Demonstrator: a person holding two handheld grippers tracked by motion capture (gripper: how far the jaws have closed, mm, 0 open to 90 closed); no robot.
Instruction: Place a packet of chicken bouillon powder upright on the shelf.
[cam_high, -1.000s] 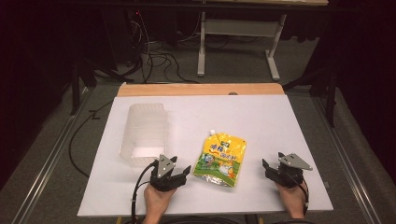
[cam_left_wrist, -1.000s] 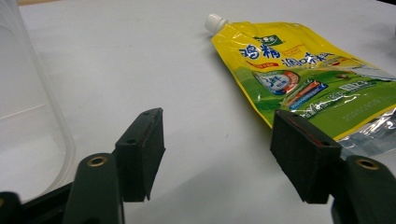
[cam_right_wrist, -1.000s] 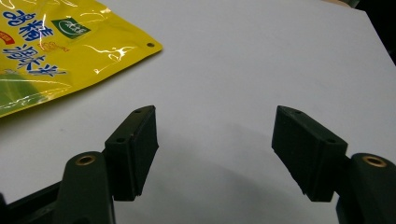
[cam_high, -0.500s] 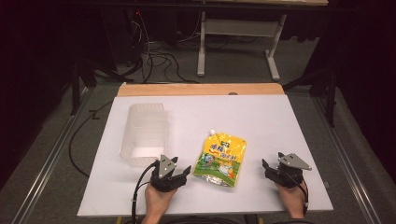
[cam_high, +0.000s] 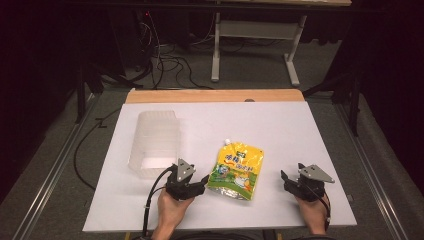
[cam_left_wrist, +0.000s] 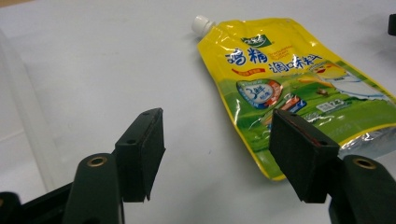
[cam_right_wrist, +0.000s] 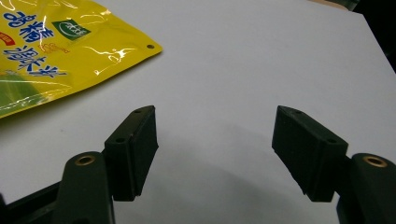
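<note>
Two grippers, one pouch and one clear plastic container are on the white table.

The left gripper has its jaws spread wide, released, with nothing between them but bare table. The right gripper is likewise spread wide and grasps nothing; its jaws frame bare white surface. In the high view, the left gripper and the right gripper sit near the table's near edge, each in a hand, well apart from each other.

Between them lies the single yellow-and-green spout pouch, flat on the table, its white cap pointing away from the person. It is just beside the left gripper, ahead of its right jaw, whose tip overlaps the pouch's lower edge in the left gripper view; contact cannot be told. It lies farther from the right gripper. The pouch bears blue Chinese characters, a green logo patch near the top and a round blue badge; the small print is unreadable.

The clear plastic container stands beyond the left gripper, to its left.
</note>
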